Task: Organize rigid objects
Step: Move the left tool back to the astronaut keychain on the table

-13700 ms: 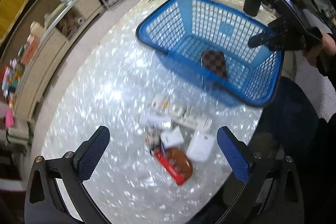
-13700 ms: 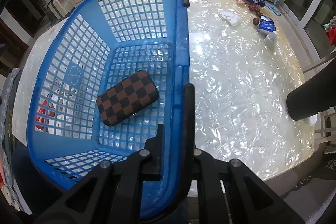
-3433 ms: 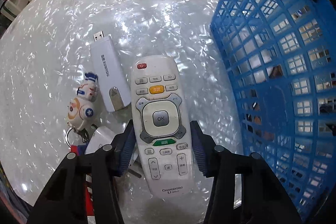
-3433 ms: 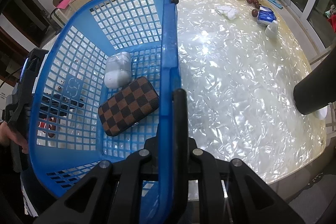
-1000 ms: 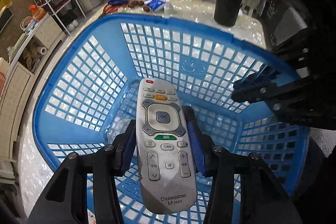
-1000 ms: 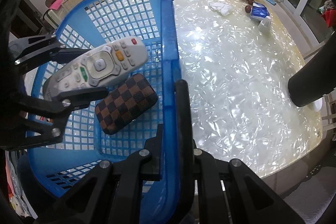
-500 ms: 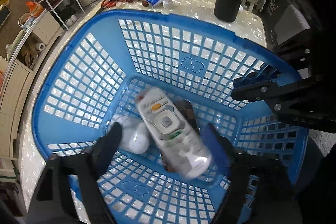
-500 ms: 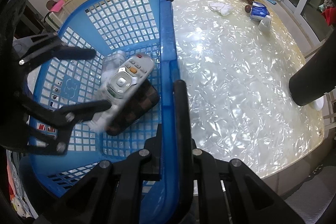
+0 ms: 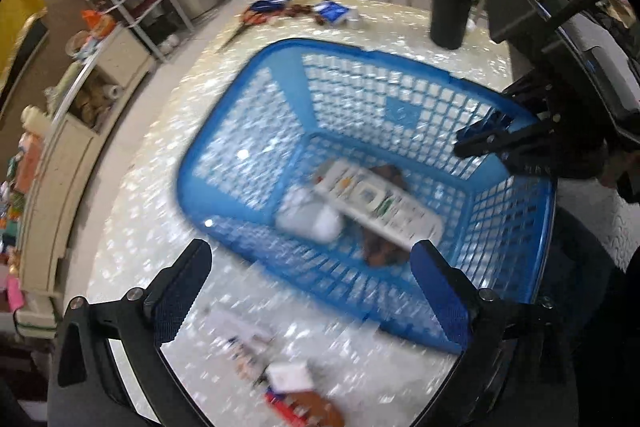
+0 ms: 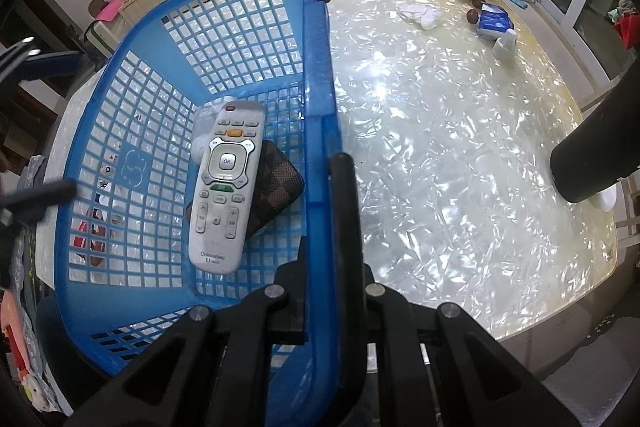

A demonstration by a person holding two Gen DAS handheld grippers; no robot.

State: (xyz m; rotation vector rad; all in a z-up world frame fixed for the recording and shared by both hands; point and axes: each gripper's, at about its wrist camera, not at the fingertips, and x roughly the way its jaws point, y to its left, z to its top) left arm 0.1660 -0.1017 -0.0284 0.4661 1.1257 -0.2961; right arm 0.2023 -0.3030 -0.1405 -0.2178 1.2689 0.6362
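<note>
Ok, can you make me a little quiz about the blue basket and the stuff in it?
1. True or false: the remote lies inside the blue basket.
2. What does the remote partly rest on? A) scissors B) checkered case C) a cup
3. Which gripper is clamped on the basket's rim?

Key:
1. True.
2. B, the checkered case; a white case sits beside it.
3. The right gripper. The left gripper is empty, its fingers just spread wide apart.
</note>
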